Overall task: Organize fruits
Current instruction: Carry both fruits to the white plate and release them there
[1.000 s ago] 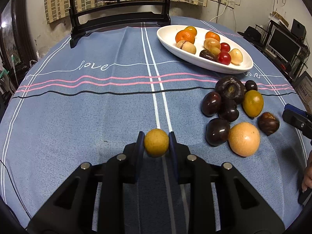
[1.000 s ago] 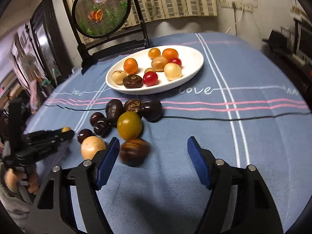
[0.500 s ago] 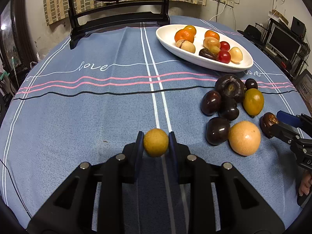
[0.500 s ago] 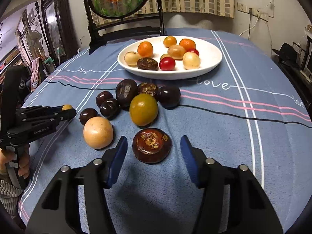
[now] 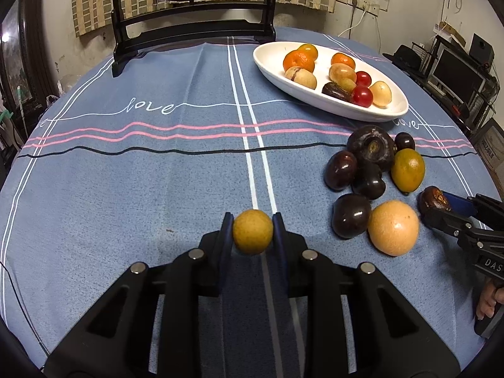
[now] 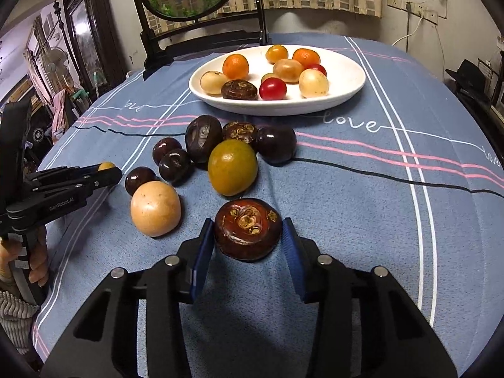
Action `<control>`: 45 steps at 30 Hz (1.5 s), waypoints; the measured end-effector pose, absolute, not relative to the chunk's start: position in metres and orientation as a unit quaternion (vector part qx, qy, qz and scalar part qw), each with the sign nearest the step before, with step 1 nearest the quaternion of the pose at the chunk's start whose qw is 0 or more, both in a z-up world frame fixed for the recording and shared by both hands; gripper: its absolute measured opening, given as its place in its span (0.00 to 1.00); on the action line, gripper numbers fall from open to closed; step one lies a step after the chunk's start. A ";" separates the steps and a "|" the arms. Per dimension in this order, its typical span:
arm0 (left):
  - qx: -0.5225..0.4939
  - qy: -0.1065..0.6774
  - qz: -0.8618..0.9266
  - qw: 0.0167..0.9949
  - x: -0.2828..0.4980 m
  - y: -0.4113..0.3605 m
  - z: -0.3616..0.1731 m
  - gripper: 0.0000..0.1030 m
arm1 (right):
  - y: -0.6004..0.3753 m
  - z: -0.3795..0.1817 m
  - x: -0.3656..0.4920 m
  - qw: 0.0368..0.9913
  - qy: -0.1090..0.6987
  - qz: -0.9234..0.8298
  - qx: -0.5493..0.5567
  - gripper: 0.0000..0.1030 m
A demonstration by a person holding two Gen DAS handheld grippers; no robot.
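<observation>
Two grippers, each with fruit between the fingers; left gripper closed tight on a small yellow round fruit, pads pressed against both its sides, fruit lifted just above the blue tablecloth; right gripper narrowed around a reddish-brown water chestnut, left pad touching it, right pad at its edge, contact there hard to tell, chestnut resting on the cloth.

Outward from the right gripper: at 10 o'clock, close by, a pale orange round fruit; at 12 o'clock, just beyond the chestnut, a green-yellow fruit; past that a cluster of dark, glossy fruits, several touching one another and the green-yellow one; farther at 12 o'clock a white oval plate holding oranges, red cherry tomatoes, pale tan fruits and one dark brown chestnut.

Seen from the left wrist: same loose pile at 2 o'clock, plate beyond it at 1 o'clock, right gripper entering at 3 o'clock; at 12 o'clock, on the far table edge, a black stand with a round panel.
</observation>
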State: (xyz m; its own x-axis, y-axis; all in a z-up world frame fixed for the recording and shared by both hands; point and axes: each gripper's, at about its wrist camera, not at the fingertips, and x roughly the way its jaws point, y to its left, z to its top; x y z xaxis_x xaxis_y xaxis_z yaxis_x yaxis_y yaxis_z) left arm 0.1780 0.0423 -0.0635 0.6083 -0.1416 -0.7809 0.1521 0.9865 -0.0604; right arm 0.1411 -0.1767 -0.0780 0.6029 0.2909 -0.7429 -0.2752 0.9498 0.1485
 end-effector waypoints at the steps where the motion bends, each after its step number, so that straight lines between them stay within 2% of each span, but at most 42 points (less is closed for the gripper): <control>1: 0.005 0.434 -0.083 0.897 0.178 0.043 -0.063 0.24 | -0.177 -0.077 0.140 0.896 0.414 0.158 0.011 0.42; 10: 0.015 0.377 -0.097 0.921 0.178 0.023 -0.025 0.24 | -0.203 -0.058 0.140 0.915 0.375 0.138 0.062 0.42; 18: 0.018 0.343 -0.124 0.931 0.233 -0.024 0.021 0.24 | -0.230 -0.008 0.177 0.931 0.328 0.119 0.111 0.42; 22: 0.006 0.358 -0.131 0.924 0.271 -0.042 0.017 0.24 | -0.232 0.003 0.214 0.935 0.317 0.107 0.116 0.42; 28: 0.023 0.377 -0.144 0.915 0.309 -0.069 -0.006 0.24 | -0.228 -0.018 0.276 0.928 0.337 0.100 0.123 0.42; 37: 0.023 0.397 -0.138 0.907 0.342 -0.071 -0.027 0.24 | -0.209 -0.035 0.318 0.923 0.352 0.116 0.104 0.43; 38: 0.022 0.399 -0.136 0.906 0.343 -0.070 -0.029 0.25 | -0.209 -0.037 0.320 0.923 0.351 0.120 0.104 0.43; 39: 0.020 0.400 -0.134 0.906 0.344 -0.069 -0.030 0.27 | -0.209 -0.038 0.321 0.923 0.349 0.123 0.104 0.52; 40: 0.019 0.401 -0.130 0.907 0.344 -0.068 -0.031 0.39 | -0.209 -0.038 0.322 0.924 0.348 0.123 0.104 0.62; 41: 0.017 0.397 -0.130 0.908 0.344 -0.067 -0.031 0.45 | -0.211 -0.037 0.320 0.926 0.343 0.118 0.103 0.67; 45: 0.020 0.391 -0.126 0.911 0.342 -0.066 -0.026 0.51 | -0.215 -0.026 0.314 0.933 0.321 0.122 0.106 0.67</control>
